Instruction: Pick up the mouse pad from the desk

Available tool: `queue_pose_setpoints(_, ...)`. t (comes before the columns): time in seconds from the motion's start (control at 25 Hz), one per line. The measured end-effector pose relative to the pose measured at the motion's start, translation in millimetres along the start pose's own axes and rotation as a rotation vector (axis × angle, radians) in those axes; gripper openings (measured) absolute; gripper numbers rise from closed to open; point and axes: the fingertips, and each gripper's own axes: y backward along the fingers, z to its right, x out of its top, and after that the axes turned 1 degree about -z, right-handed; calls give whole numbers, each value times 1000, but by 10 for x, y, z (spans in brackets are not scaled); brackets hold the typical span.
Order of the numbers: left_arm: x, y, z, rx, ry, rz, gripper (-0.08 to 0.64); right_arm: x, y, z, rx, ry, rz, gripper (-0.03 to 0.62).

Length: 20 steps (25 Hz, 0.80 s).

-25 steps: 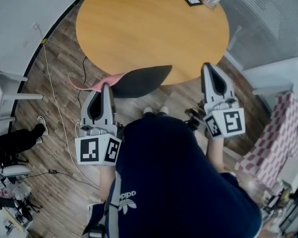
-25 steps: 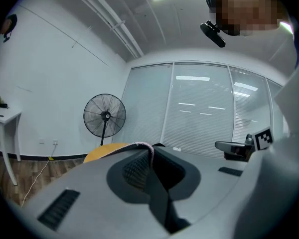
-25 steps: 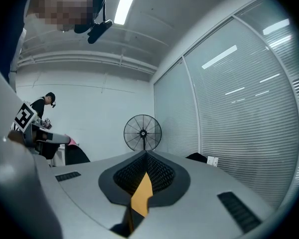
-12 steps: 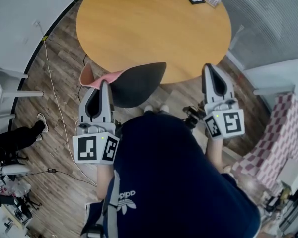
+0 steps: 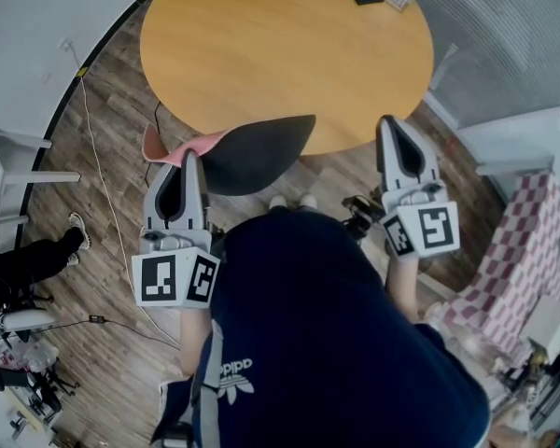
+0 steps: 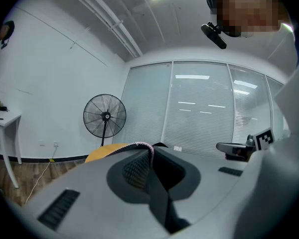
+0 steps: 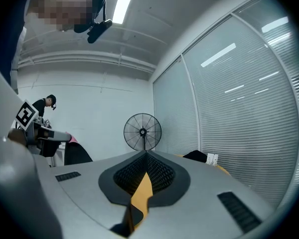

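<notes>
black mouse pad (image 5: 258, 147) pinched in left tongs (image 5: 190, 156), at desk (image 5: 280, 54) edge

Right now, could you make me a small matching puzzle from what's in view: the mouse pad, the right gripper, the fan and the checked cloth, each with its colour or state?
Things:
1 mouse pad
2 right gripper
3 pedestal fan
4 checked cloth

Colours or states:
A pink and white
B jaws together, holding nothing
C black on top, pink beneath, pinched by the left gripper
D black, upright on its stand

Pairs: 1-C, 2-B, 3-D, 4-A
</notes>
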Motion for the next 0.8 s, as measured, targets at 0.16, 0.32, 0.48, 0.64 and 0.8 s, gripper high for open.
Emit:
queue_pose_setpoints(0.16, -15, -2, 0, 2, 2, -3, 18, -10, 18, 38, -9, -2, -5, 2)
queue_pose_setpoints(0.32, -15, -1, -12, 4, 8, -5, 18, -21, 19, 49, -11, 2, -13, 2)
queue_pose_setpoints(0.48, -23, -1, -26, 6, 18, -5, 18, -45, 15, 56, -12, 1, -18, 2)
queue_pose_setpoints(0.64, -29, -7, -36, 10, 17, -7, 18, -82, -4, 66, -9, 0, -22, 2)
queue_pose_setpoints(0.8, -43, -5, -34, 11, 17, -7, 18, -99, -8, 85, -9, 0, -24, 2)
